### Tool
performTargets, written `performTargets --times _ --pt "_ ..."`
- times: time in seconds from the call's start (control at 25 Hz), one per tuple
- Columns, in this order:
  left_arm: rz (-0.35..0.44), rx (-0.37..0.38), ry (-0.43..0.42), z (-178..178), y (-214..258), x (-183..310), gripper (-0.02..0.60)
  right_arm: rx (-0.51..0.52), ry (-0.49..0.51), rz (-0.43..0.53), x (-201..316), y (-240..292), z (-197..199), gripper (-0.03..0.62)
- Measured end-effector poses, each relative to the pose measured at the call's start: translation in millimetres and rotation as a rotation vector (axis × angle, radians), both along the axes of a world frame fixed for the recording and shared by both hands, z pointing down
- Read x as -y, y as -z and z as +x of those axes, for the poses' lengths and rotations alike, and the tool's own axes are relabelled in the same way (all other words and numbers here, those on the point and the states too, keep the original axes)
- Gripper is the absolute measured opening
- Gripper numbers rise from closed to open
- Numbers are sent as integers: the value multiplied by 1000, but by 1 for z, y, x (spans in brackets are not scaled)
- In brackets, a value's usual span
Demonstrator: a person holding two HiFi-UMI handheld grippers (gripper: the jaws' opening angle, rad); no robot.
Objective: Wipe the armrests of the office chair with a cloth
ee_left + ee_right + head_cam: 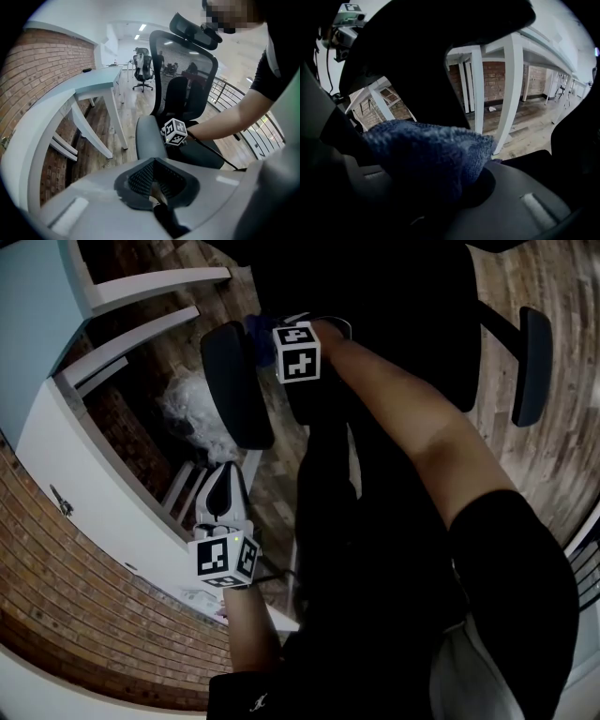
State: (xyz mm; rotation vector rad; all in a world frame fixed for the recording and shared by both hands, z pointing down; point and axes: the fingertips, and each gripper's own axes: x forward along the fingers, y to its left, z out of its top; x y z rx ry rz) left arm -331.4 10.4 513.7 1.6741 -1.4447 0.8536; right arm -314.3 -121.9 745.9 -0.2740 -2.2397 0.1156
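Clamps the blue cloth (426, 154) in the jaws of the right gripper (277, 341); presses it on the far end of the left armrest (234, 395), seemingly to rub the pad; holds the left gripper (222, 488) near, jaws together on nothing, clear of the work.

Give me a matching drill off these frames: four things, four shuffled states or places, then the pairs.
Things
1. cloth
2. left gripper
3. desk
4. far armrest

States
a. pale, beside the brick wall
b. dark blue, clamped in jaws
c. black, no gripper near it
d. jaws together, holding nothing

Pairs: 1-b, 2-d, 3-a, 4-c
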Motion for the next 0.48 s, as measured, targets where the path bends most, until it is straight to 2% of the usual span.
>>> performTargets --times 0.16,0.28,0.48 --pt "7 7 11 -5 4 0 6 -22 1 -69 2 1 -1 57" --pt "40 7 -1 -1 16 7 6 -31 15 -54 1 6 1 57" --pt "61 -17 -4 2 25 8 6 71 -16 -10 -11 58 2 55"
